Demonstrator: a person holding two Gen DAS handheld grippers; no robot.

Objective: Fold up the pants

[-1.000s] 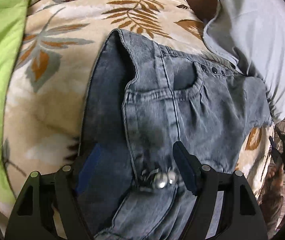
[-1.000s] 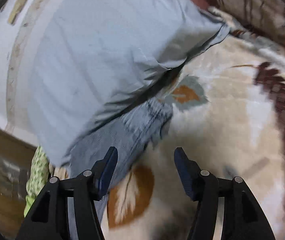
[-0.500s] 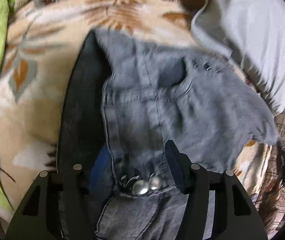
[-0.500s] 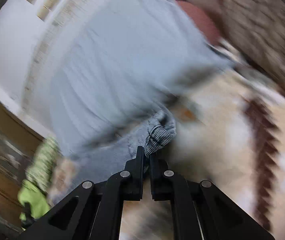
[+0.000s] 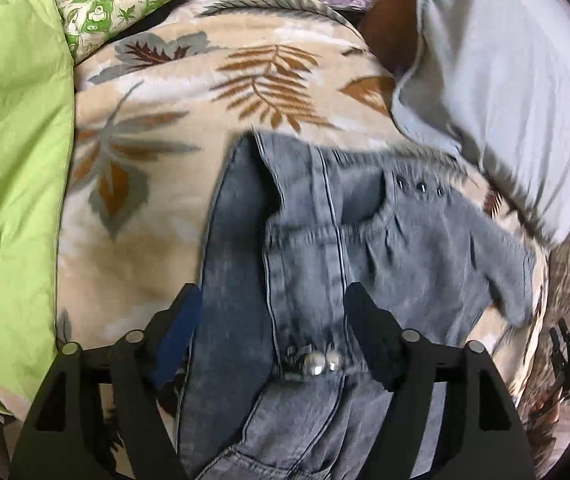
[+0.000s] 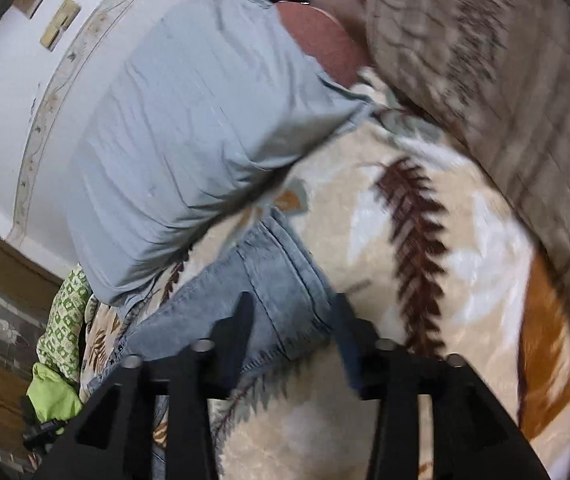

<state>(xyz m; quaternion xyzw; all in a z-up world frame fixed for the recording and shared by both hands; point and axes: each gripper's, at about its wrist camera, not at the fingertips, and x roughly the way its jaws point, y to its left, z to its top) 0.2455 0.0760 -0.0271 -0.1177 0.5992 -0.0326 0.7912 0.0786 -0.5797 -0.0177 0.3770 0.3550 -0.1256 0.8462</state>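
Grey-blue denim pants (image 5: pixel 325 248) lie on a leaf-patterned cream blanket (image 5: pixel 157 176), waistband near me with two metal buttons (image 5: pixel 321 362). My left gripper (image 5: pixel 273 320) is open, its fingers standing either side of the waistband just above the cloth. In the right wrist view an end of the pants (image 6: pixel 281 300) lies on the blanket (image 6: pixel 465 280) between the fingers of my right gripper (image 6: pixel 291 320), which is open.
A pale grey pillow (image 5: pixel 505 80) lies at the back right and shows in the right wrist view (image 6: pixel 189 140). A green quilt (image 5: pixel 9 160) lies at the left. A brown striped blanket (image 6: pixel 505 80) lies at the right. A white wall (image 6: pixel 25 60) is behind.
My right gripper shut on the pants' edge half a second ago and has now opened, with the cloth lying between its fingers. My left gripper stayed open and pulled back slightly over the waistband.
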